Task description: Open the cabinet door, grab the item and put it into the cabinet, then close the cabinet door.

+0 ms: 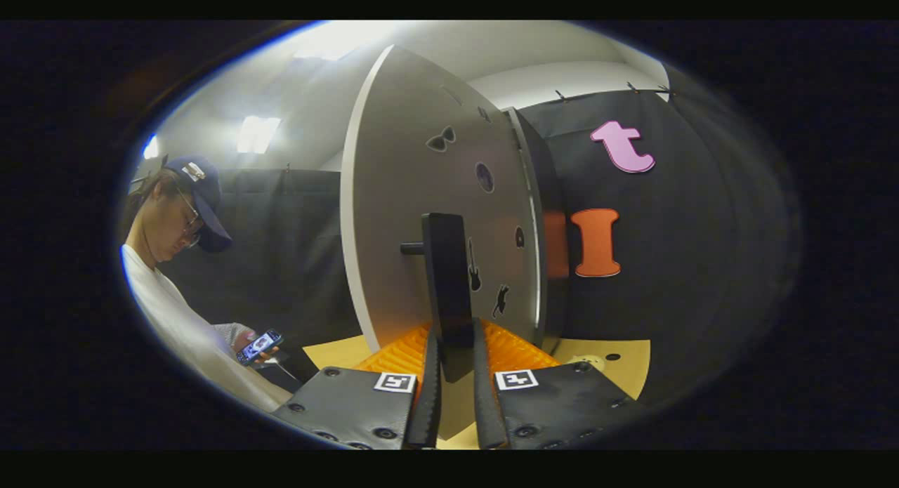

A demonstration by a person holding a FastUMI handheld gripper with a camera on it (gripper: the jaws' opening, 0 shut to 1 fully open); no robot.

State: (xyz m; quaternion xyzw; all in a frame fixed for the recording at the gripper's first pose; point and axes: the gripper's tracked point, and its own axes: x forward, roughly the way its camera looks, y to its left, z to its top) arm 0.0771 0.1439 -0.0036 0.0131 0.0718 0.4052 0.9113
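**Fingers clamped on the door handle**

Off to your left stands one person (184, 291) in a dark cap and white top, head bent over one phone (258, 345) held low in front of them, near the black cloth wall.

Moving right, you meet the single cabinet door (414, 193), a pale grey panel swung out so that you see it at an angle, its white edge toward the person. It carries a scatter of small dark stickers: you can count six or so, among them a bow shape, a guitar and a cat. One black handle (446, 277) stands out from the door on a short black peg. Its long axis runs straight up and down, and its lower end points down into your gripper.

Your gripper (455, 376) has its two fingers (430, 397) closed up against the bottom of that handle, one on each side, so you are grasping the handle. Each finger block wears one square marker, two in all. Just beyond the fingertips, an orange ridged mat (509, 347) lies on the light wooden table (625, 365), at the foot of the door.

Right of the door you see the dark edge of the cabinet (544, 214) body, close beside the door's far side. Which item goes inside you cannot tell from this angle; one small pale round object (590, 361) sits on the table just right of the mat.
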